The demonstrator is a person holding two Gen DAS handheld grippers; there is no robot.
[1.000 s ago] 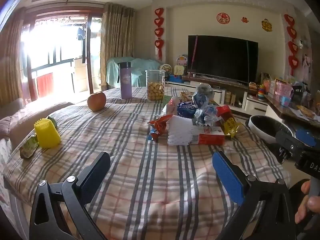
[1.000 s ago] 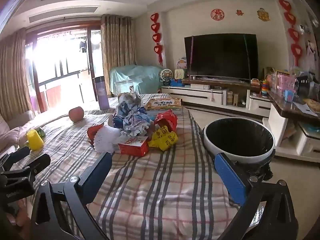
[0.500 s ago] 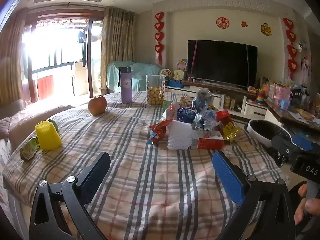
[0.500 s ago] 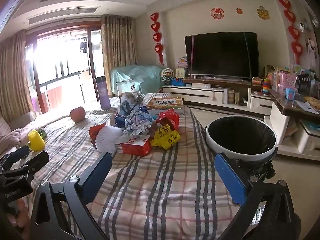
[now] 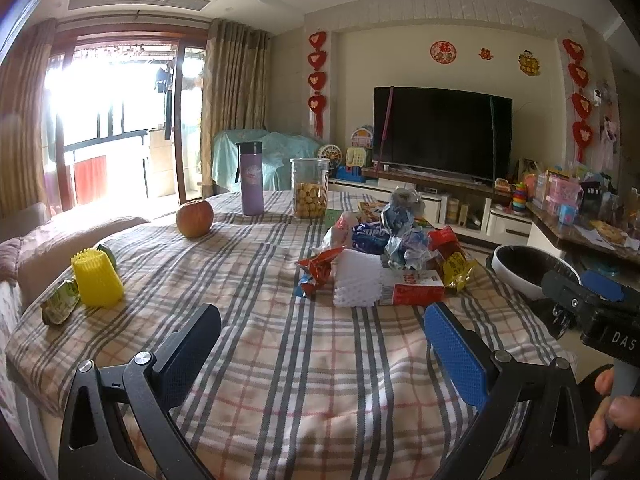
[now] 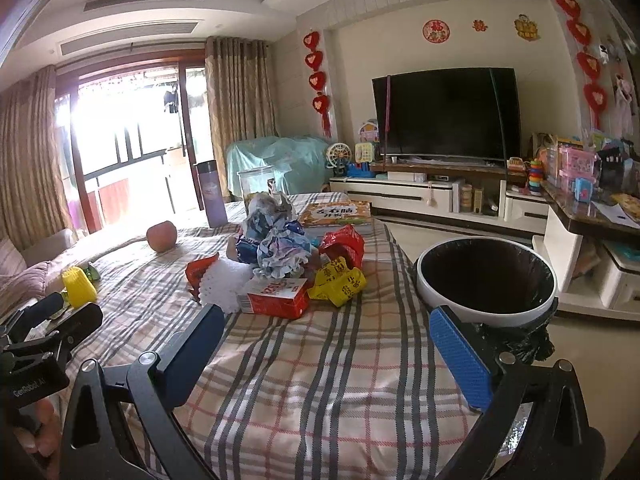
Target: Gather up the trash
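A heap of trash (image 5: pixel 384 256) (image 6: pixel 280 268) lies on the plaid-covered table (image 5: pixel 280 360) (image 6: pixel 320 360): crumpled wrappers, a white foam net (image 5: pixel 356 284), a red and white carton (image 6: pixel 276 298), yellow and red packets (image 6: pixel 338 284). A white bin with a black liner (image 6: pixel 486 280) (image 5: pixel 532 268) stands off the table's right edge. My left gripper (image 5: pixel 320 344) is open above the near cloth, well short of the heap. My right gripper (image 6: pixel 326 344) is open too, empty, between heap and bin.
An apple (image 5: pixel 195 219), a purple bottle (image 5: pixel 251 178) and a jar of snacks (image 5: pixel 309 193) stand at the far side. A yellow cup (image 5: pixel 96 278) and a green packet (image 5: pixel 60 300) sit at the left edge. A book (image 6: pixel 336 213) lies behind the heap.
Both views have shifted slightly, the scene sitting a little lower in frame. Both grippers stay open and nothing on the table has moved.
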